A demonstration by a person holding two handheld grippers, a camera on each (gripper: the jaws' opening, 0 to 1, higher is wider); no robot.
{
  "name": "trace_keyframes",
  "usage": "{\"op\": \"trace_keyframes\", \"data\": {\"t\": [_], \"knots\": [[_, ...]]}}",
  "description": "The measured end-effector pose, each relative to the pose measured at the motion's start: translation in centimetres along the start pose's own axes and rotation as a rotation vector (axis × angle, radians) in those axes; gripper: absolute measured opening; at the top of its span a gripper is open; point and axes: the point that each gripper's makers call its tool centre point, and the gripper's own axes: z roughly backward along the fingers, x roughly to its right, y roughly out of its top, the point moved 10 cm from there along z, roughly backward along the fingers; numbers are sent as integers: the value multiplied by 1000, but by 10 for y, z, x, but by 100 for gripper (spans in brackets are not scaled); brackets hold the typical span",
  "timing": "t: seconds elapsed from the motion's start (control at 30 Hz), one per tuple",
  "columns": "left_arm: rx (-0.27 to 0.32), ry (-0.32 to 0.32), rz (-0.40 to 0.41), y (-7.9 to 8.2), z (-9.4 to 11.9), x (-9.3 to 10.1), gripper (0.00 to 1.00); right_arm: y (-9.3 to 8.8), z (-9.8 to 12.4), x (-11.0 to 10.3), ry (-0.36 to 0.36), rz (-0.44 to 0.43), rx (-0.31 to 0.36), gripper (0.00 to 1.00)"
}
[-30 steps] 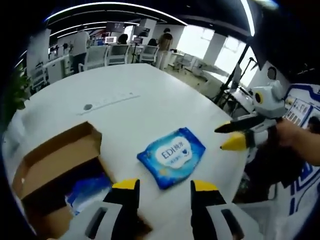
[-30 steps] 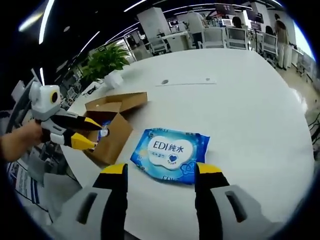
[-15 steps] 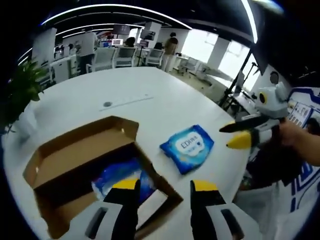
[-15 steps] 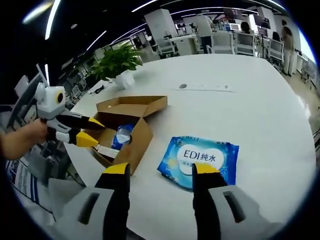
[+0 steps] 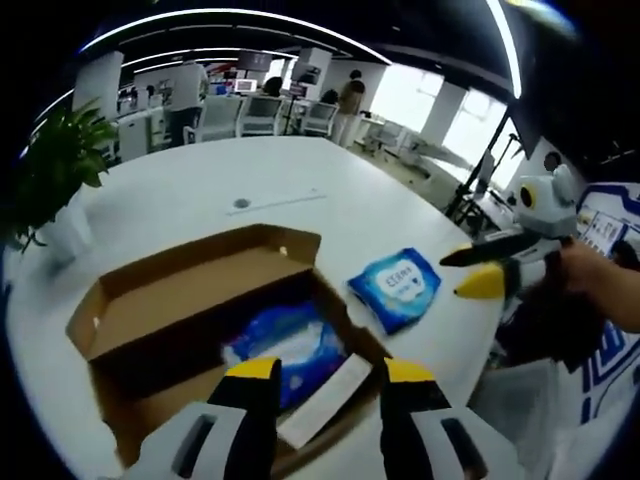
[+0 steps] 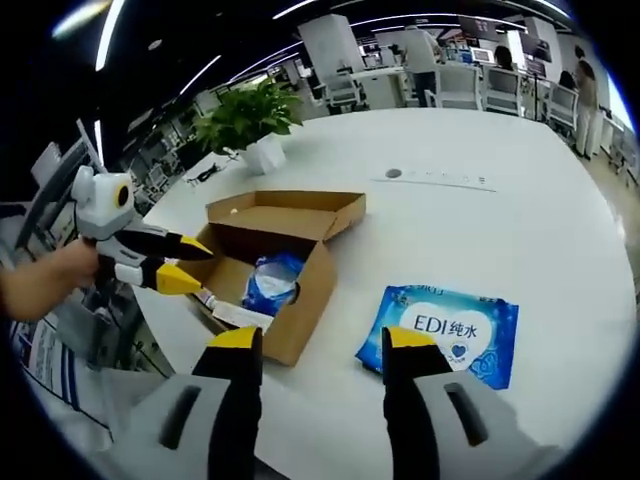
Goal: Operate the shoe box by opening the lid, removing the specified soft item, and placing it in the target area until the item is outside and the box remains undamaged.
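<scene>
A brown cardboard shoe box (image 5: 190,300) (image 6: 300,310) stands on the white table with its lid folded back. Inside lie a soft blue-and-white pack (image 5: 285,345) (image 6: 270,283) and a white strip (image 5: 325,400). A blue wipes pack marked EDI (image 5: 397,287) (image 6: 445,325) rests flat on the table beside the box. My left gripper (image 5: 328,372) (image 6: 190,265) hangs open over the box's near edge, holding nothing. My right gripper (image 6: 320,340) (image 5: 448,276) is open too, above the table between box and wipes pack, with a hand behind it.
A potted plant (image 5: 55,170) (image 6: 250,115) stands at the table's far edge. A small round socket (image 5: 240,203) (image 6: 393,173) is set in the tabletop beyond the box. Office chairs and people (image 5: 350,95) are far behind. Bare table (image 6: 520,220) stretches past the wipes pack.
Both cameras have swung toward the box, which now sits more central and nearer in each view. The box and the wipes pack lie where they were. Both grippers stay open.
</scene>
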Motion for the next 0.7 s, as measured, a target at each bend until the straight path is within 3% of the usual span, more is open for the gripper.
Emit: {"op": "trace_keyframes", "data": {"t": [0.7], "knots": [[10, -6, 19, -4, 10, -37, 39, 13, -33, -32, 21, 15, -19, 41]]}}
